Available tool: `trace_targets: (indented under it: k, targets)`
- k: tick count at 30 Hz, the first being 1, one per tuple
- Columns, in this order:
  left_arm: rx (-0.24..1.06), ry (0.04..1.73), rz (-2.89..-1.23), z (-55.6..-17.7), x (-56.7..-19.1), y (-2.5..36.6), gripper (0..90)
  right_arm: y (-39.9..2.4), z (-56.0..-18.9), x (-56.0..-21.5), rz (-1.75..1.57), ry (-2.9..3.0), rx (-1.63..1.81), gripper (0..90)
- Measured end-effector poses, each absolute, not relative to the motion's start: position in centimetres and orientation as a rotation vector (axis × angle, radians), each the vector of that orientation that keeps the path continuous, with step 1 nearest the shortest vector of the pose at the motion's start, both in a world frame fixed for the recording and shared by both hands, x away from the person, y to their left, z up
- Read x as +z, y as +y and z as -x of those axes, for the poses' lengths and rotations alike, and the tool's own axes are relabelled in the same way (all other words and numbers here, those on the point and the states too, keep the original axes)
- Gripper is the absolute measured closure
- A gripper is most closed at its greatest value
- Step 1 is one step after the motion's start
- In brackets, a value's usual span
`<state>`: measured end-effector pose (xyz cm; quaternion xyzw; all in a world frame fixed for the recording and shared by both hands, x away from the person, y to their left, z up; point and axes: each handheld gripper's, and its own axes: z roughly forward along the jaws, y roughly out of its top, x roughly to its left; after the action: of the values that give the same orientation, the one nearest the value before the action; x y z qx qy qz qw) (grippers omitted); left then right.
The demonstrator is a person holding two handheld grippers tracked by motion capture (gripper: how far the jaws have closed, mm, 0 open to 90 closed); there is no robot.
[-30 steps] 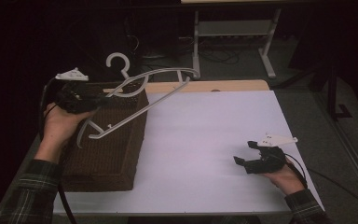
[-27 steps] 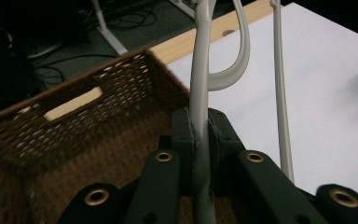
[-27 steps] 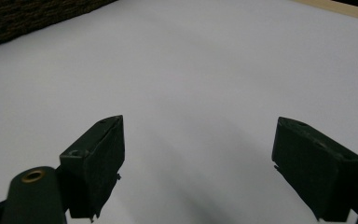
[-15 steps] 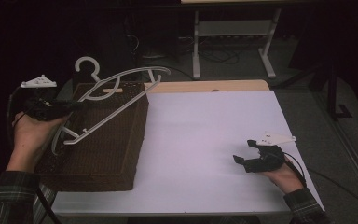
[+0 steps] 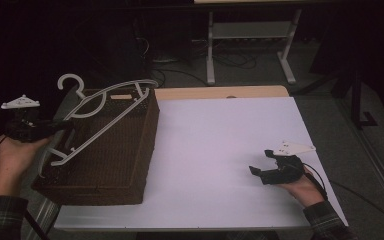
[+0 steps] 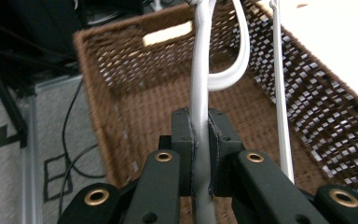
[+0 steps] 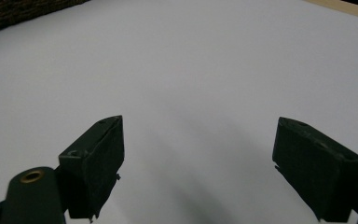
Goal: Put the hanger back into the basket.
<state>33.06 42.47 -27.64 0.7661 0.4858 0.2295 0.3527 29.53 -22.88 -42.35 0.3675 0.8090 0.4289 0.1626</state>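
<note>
The dark brown woven wicker basket (image 5: 111,150) sits at the table's left edge. The white plastic clothes hanger (image 5: 100,117) has drifted left and now hangs above it, so lowering it in looks close. The left gripper (image 6: 200,154) stays clamped on its arm; the right gripper (image 5: 262,167) rests with jaws apart, near right.

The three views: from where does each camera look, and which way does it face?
High view: above the person's side, looking forward and down; both hands show, left gripper, right gripper.
Left gripper view: along jaws clamping the white hanger over the wicker basket.
Right gripper view: along open jaws onto the white table.
Shared: hanger, basket.
</note>
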Motion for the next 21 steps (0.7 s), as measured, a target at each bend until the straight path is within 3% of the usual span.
trace_targets:
  k: [21]
  targets:
    - [0.555, 1.361, -2.032, -34.2, -31.0, 43.5, 82.8, -23.0, -29.6, -42.3, -1.064, 2.312, 1.218, 16.4]
